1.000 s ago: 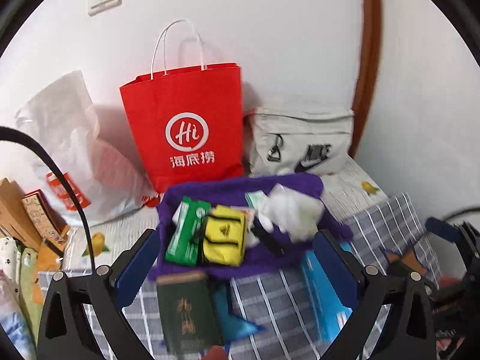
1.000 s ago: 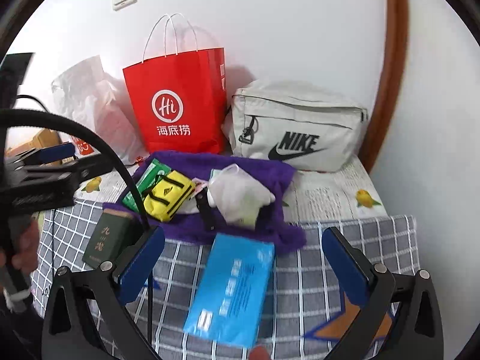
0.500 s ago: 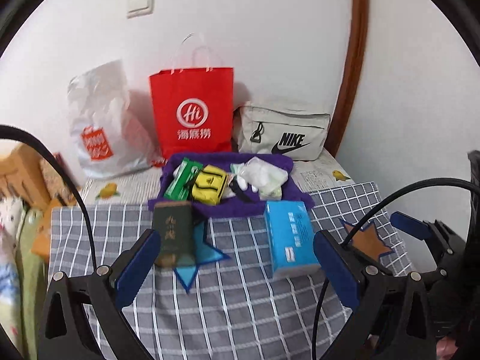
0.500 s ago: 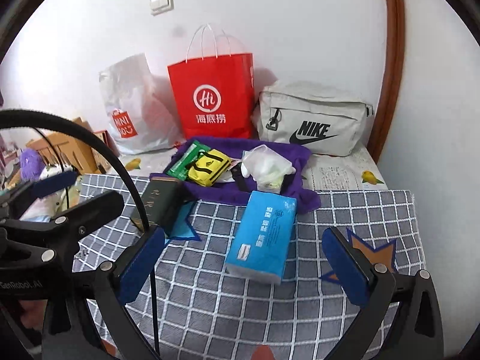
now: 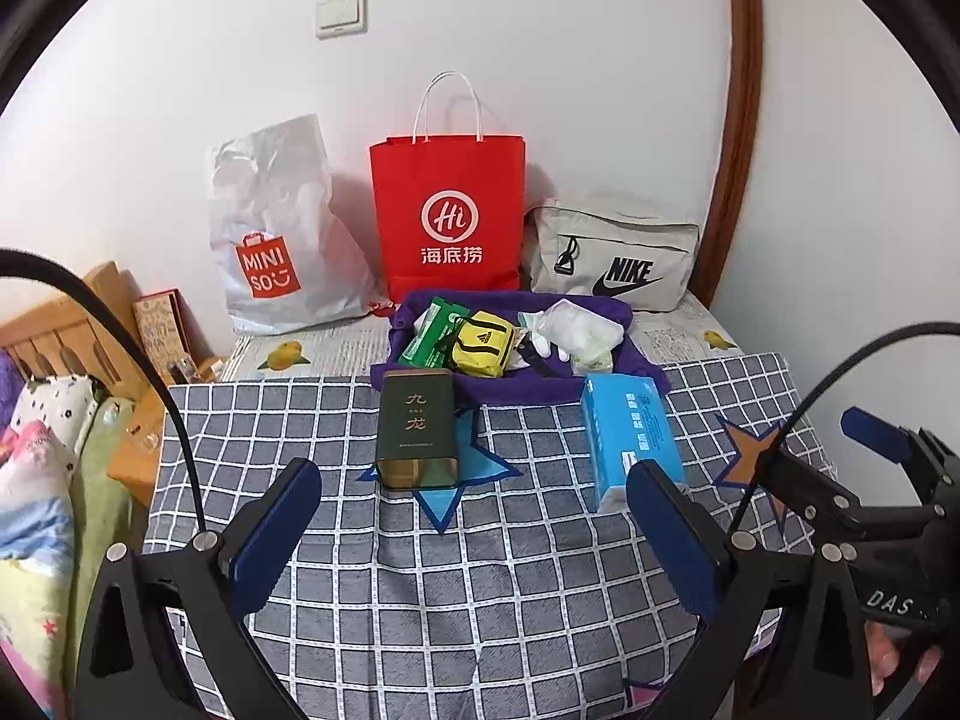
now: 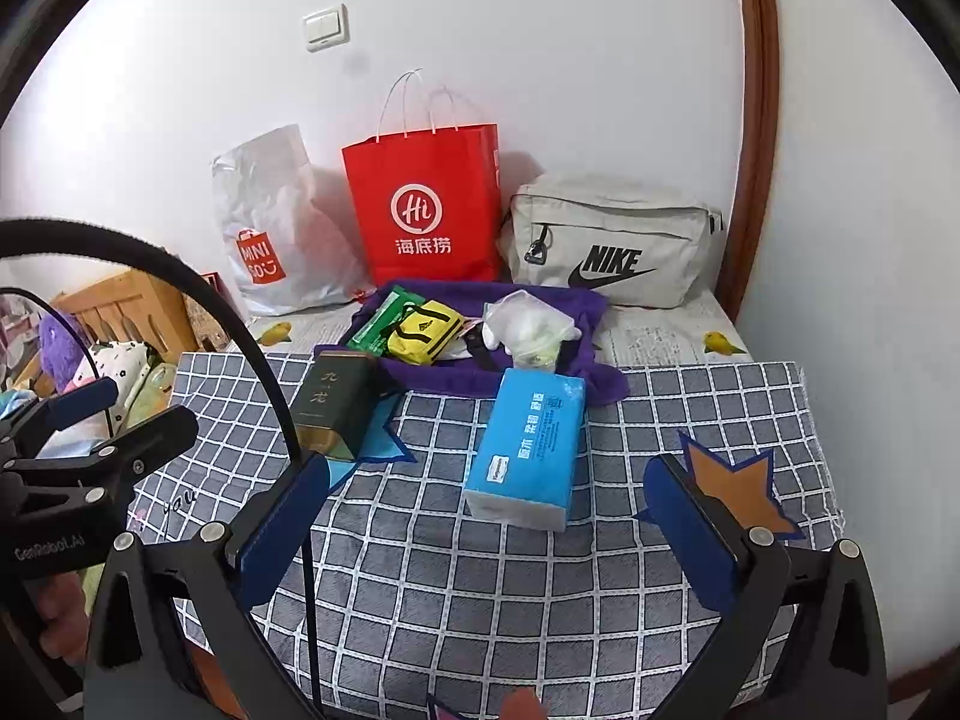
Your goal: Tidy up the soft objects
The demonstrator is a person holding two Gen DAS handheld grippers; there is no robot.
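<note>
Purple fleece cloth (image 5: 510, 387) spread at far side of checked tablecloth (image 5: 480, 588), serving as a shallow nest. Holds green tissue pack (image 5: 433, 331), yellow Adidas pouch (image 5: 483, 343), clear plastic bag of white soft items (image 5: 573, 330) and a black strap, not identifiable further. Lying outside it, on the checks: dark green tea tin (image 5: 415, 429) touching the cloth's near edge, blue tissue pack (image 6: 528, 444) just beside the cloth's near right corner.

Against wall, left to right: Miniso plastic bag (image 5: 276, 240), red Haidilao paper bag (image 5: 447, 216), grey Nike bag (image 6: 612, 243) zipped shut. Contents of all three hidden.

Left gripper (image 5: 474, 546) fingers spread wide, empty, held back over near tablecloth. Right gripper (image 6: 498, 534) likewise spread, empty.

Judged step: none in hand; survey or approach stage. Probable next move: reach forward with right gripper to blue tissue pack, close across its short width. Pack soft, so light squeeze only.
</note>
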